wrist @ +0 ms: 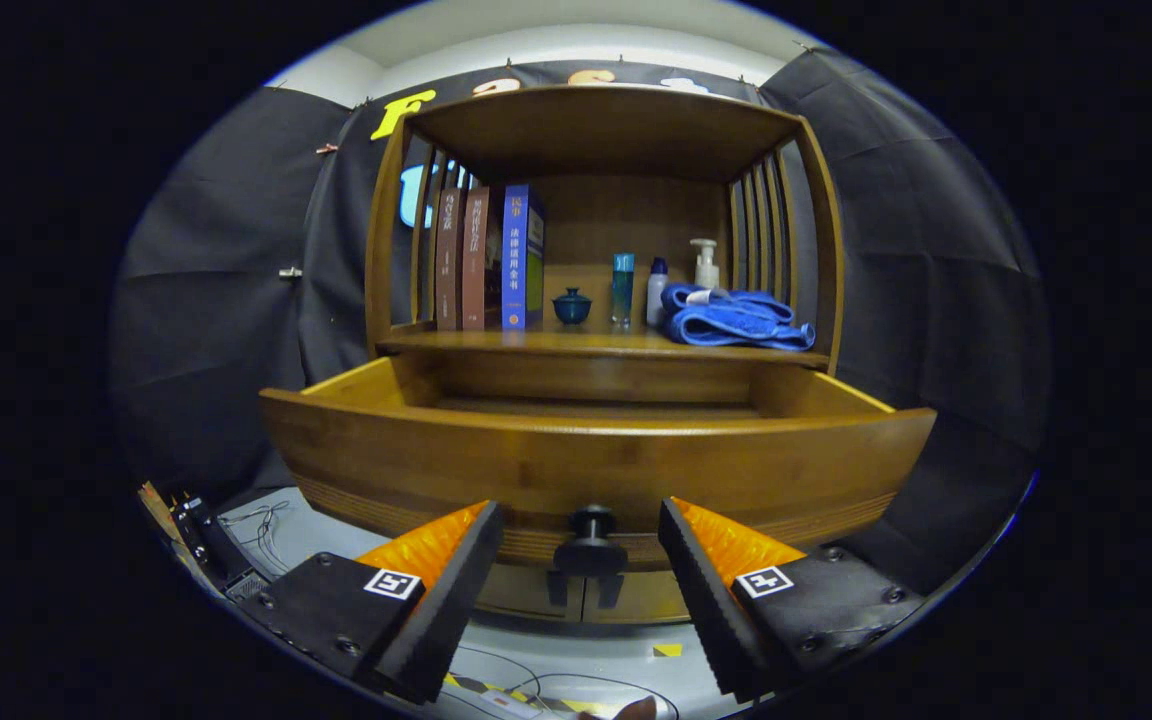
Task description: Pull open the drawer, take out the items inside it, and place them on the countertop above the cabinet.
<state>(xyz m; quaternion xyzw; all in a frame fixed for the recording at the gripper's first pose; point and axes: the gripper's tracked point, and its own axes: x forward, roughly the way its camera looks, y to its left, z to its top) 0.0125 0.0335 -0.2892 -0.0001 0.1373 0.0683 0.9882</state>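
Wooden cabinet [596, 130]: drawer [596, 465] pulled out, interior hidden behind its front. Bench [576, 343] above, left to right: 3 books [486, 258], teacup [571, 305], 3 bottles [658, 290], blue towel [736, 318]. Gripper [581, 540] fingers released, spread either side of drawer knob [590, 540], not touching

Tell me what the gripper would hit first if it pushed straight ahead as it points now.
Most likely the drawer knob: it sits between the open fingers of the gripper, which do not touch it. Right behind it is the front panel of the pulled-out drawer. How far off the knob is, is hard to judge.
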